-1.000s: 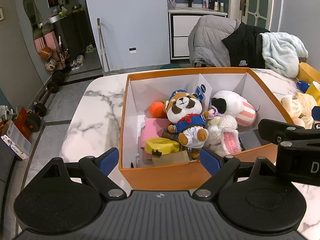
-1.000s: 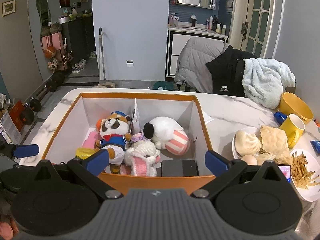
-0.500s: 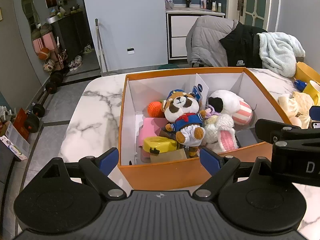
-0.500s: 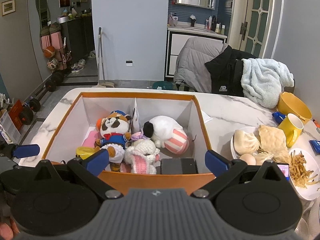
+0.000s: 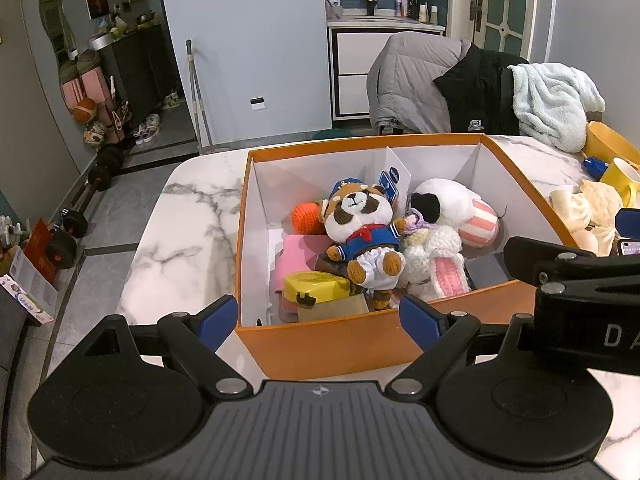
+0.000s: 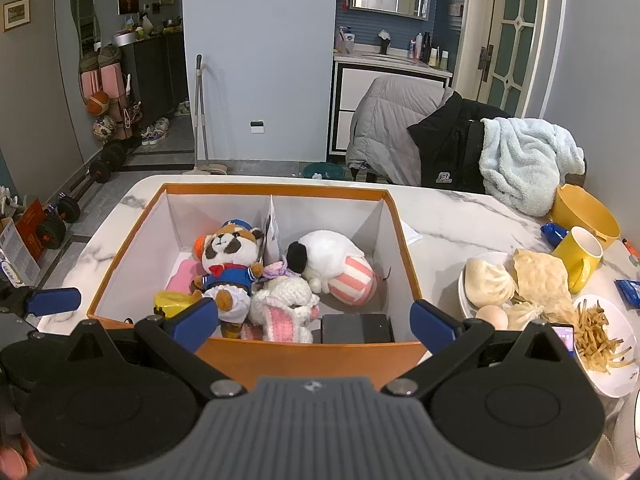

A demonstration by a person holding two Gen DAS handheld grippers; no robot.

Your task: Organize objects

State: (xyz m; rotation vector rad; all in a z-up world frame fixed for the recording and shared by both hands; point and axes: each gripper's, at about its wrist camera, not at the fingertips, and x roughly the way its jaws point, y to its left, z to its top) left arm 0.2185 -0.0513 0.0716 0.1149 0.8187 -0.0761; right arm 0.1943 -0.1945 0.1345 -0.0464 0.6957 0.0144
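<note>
Sitting on the white marble tabletop [image 6: 448,216] is a big orange box [image 6: 280,354] with white walls inside and a white card [image 6: 273,232] standing up as a divider. On the left side of the card are a raccoon toy in a blue sailor suit [image 6: 228,264], an orange knitted ball [image 5: 305,219], a pink flat thing [image 5: 304,258] and a yellow tape measure [image 5: 316,287]. On the right side are a white plush with a pink striped end [image 6: 336,266] and a dark grey block [image 6: 357,329]. A white and pink knitted bunny [image 6: 286,308] lies just in front of the card, touching the raccoon. Both grippers hover near the front of the box with nothing in them: the left gripper [image 5: 318,316] has its fingers wide apart, and so does the right gripper [image 6: 314,322]. Right of the box are plates of buns [image 6: 486,282] and fries [image 6: 598,330], a yellow mug [image 6: 578,252] and a yellow bowl [image 6: 586,212]. Coats and a pale blue blanket [image 6: 528,160] hang on chairs behind.
</note>
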